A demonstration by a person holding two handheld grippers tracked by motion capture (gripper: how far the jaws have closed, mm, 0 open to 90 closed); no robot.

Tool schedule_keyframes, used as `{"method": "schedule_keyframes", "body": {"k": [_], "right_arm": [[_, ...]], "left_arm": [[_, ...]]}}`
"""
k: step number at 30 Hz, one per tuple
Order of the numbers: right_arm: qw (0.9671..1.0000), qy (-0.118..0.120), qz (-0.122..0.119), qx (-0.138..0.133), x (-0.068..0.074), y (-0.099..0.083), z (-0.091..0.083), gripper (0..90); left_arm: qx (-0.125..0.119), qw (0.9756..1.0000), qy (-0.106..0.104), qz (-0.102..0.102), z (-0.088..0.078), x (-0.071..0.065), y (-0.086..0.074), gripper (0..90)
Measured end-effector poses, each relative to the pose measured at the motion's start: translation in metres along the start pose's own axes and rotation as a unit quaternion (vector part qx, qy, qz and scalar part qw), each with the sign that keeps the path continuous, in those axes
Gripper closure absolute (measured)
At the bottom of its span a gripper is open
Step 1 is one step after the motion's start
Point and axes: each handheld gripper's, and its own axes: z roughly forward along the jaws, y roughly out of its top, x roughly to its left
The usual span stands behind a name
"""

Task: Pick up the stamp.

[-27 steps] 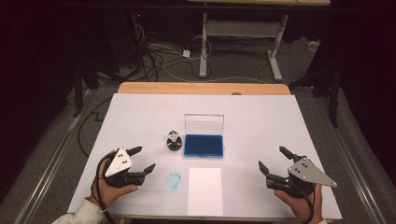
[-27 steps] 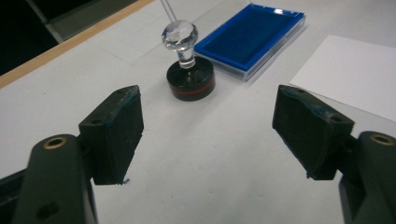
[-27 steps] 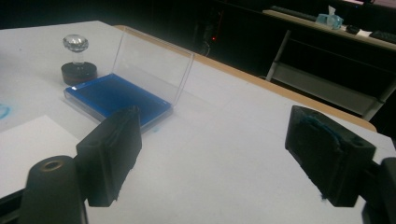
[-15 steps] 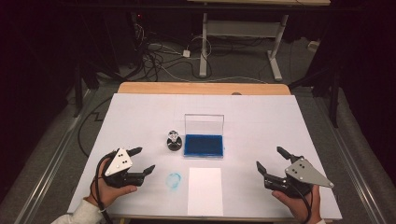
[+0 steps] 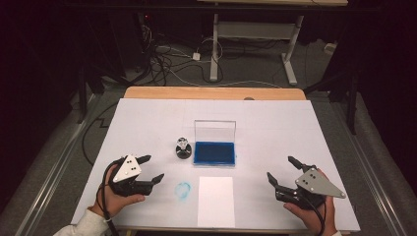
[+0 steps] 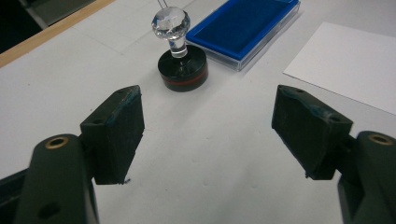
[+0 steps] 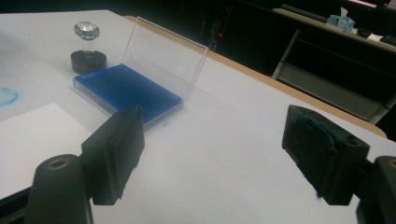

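left tool (image 6: 208, 123) wide open, empty; stamp (image 6: 182, 70) just ahead, apart.

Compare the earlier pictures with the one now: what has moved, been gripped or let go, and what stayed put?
Almost nothing changed. The right gripper edged slightly leftward towards the table's middle, jaws open and empty. The left gripper kept its place, open and empty too. The stamp, ink pad, paper and blue smudge lie as before; nothing was gripped or let go.
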Motion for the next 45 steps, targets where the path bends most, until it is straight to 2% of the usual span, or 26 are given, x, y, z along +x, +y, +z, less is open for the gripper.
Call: {"method": "schedule_keyframes", "body": {"k": [4,7,8,9,10,11,13,14,17,18,21,23,28,32,38,42,43,45], "right_arm": [[1.0000,0.002,-0.005,0.007,0.002,-0.001,0.002,21.2],[0.9999,0.003,-0.005,0.009,0.002,-0.001,0.002,21.2],[0.9999,0.004,-0.007,0.014,0.003,-0.001,0.004,21.2],[0.9998,0.004,-0.008,0.016,0.003,-0.002,0.004,21.1],[0.9998,0.004,-0.010,0.018,0.004,-0.002,0.005,21.2],[0.9997,0.004,-0.010,0.020,0.004,-0.003,0.005,21.2],[0.9996,0.005,-0.011,0.024,0.004,-0.004,0.007,21.3],[0.9995,0.005,-0.012,0.027,0.004,-0.004,0.008,21.2],[0.9994,0.007,-0.018,0.031,0.005,-0.005,0.009,21.3],[0.9993,0.007,-0.019,0.031,0.005,-0.005,0.009,21.3],[0.9991,0.006,-0.021,0.035,0.005,-0.005,0.009,21.2],[0.9991,0.005,-0.021,0.036,0.005,-0.006,0.010,21.3],[0.9990,0.007,-0.022,0.038,0.005,-0.007,0.010,21.3],[0.9989,0.007,-0.024,0.040,0.005,-0.007,0.011,21.3],[0.9986,0.012,-0.027,0.043,0.007,-0.007,0.013,21.3],[0.9985,0.009,-0.026,0.048,0.008,-0.008,0.015,21.6],[0.9984,0.009,-0.027,0.048,0.008,-0.008,0.015,21.6],[0.9984,0.009,-0.029,0.048,0.008,-0.008,0.015,21.6]], "left_arm": [[0.011,0.9999,-0.002,-0.001,0.003,0.003,0.006,24.6],[0.029,0.9996,-0.007,-0.001,0.006,0.008,0.014,24.6],[0.052,0.9982,-0.030,0.005,0.009,0.012,0.022,24.6],[0.062,0.9976,-0.026,0.013,0.011,0.012,0.025,25.3],[0.062,0.9976,-0.026,0.013,0.011,0.012,0.025,27.0],[0.080,0.9960,-0.033,0.019,0.015,0.015,0.032,26.4],[0.082,0.9959,-0.034,0.019,0.016,0.016,0.035,26.2],[0.085,0.9957,-0.032,0.015,0.020,0.020,0.044,26.2],[0.090,0.9950,-0.034,0.024,0.026,0.026,0.060,28.1],[0.090,0.9950,-0.034,0.024,0.026,0.026,0.060,28.3],[0.102,0.9935,-0.043,0.026,0.037,0.028,0.073,28.2],[0.123,0.9908,-0.047,0.030,0.051,0.032,0.080,28.2],[0.136,0.9890,-0.053,0.021,0.065,0.040,0.085,28.2],[0.155,0.9860,-0.059,0.010,0.080,0.046,0.088,28.3],[0.169,0.9822,-0.081,0.012,0.095,0.048,0.091,30.0],[0.179,0.9803,-0.079,0.024,0.102,0.048,0.094,33.9],[0.185,0.9784,-0.088,0.026,0.106,0.048,0.095,35.6],[0.184,0.9783,-0.093,0.024,0.108,0.048,0.096,37.5]]}}
